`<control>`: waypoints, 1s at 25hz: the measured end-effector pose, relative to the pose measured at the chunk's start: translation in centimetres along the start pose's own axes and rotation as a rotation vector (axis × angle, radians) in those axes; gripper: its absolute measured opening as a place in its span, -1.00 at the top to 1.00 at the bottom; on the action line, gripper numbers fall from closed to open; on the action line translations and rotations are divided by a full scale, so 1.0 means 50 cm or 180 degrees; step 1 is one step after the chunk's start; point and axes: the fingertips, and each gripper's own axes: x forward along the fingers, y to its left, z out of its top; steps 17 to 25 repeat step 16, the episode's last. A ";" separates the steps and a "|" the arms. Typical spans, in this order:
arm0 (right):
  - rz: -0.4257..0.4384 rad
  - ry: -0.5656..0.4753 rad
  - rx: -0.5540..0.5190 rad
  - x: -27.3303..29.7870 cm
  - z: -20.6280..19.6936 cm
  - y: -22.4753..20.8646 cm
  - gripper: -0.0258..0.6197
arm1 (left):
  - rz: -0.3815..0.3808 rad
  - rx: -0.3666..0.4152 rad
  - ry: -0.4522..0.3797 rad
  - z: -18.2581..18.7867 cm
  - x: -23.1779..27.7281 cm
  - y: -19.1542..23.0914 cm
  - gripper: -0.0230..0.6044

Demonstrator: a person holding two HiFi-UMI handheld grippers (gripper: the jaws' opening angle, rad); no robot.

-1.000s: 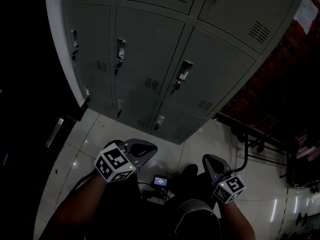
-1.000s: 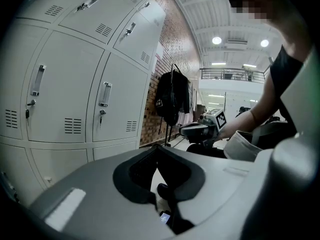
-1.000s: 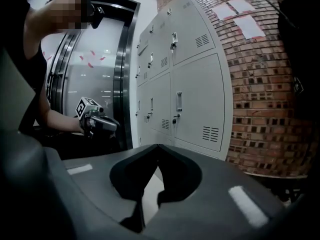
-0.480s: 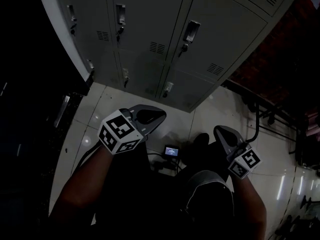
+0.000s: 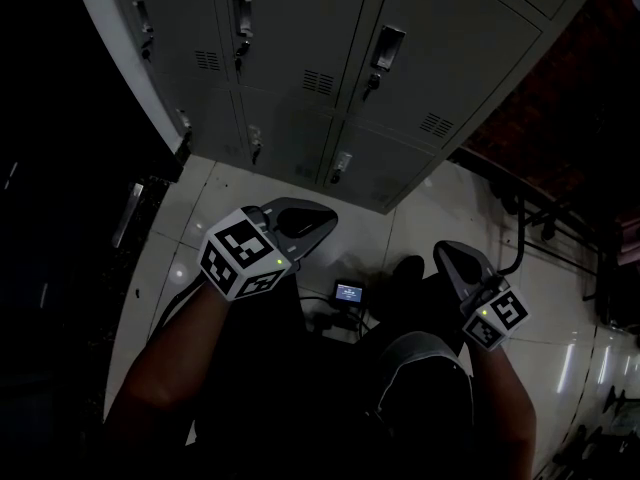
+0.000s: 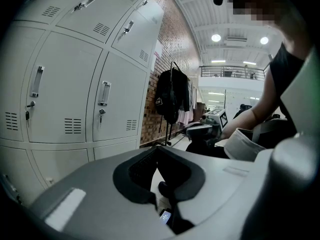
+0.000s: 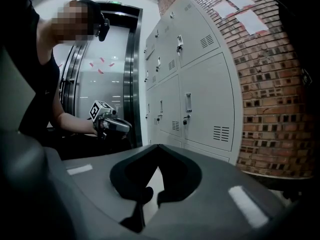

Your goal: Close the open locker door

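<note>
A bank of grey lockers (image 5: 330, 58) stands ahead of me, and every door I can see lies flush with its latch handle (image 5: 386, 48) in place. I see no door standing open in any view. My left gripper (image 5: 325, 218) is held low in front of the body, shut, with nothing between its jaws. My right gripper (image 5: 445, 251) is also low and shut on nothing. In the left gripper view my left gripper (image 6: 156, 148) points past the lockers (image 6: 65, 99). In the right gripper view my right gripper (image 7: 159, 146) points along the locker fronts (image 7: 200, 99).
A brick wall (image 5: 560, 118) adjoins the lockers on the right, with cables (image 5: 520, 238) on the pale tiled floor (image 5: 430, 208) below it. A small lit screen (image 5: 348, 292) shows near my waist. A rack of dark bags (image 6: 170, 96) stands farther along. A dark metal door frame (image 7: 131, 74) lies left of the lockers.
The lockers have slid up in the head view and more floor shows. Both grippers sit higher in the frame, still shut and low before the body.
</note>
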 end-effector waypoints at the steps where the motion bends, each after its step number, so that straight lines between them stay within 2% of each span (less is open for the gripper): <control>1: -0.0006 0.0014 0.0000 0.000 -0.002 -0.001 0.92 | 0.0002 0.0001 0.0001 0.000 0.000 0.000 0.89; 10: -0.0072 0.0140 -0.0117 -0.006 -0.020 -0.014 0.92 | 0.0021 0.0009 0.0014 0.000 -0.002 0.003 0.89; 25: -0.0048 0.0142 -0.0107 -0.003 -0.021 -0.009 0.92 | 0.0019 0.0012 0.0020 -0.003 -0.002 0.002 0.89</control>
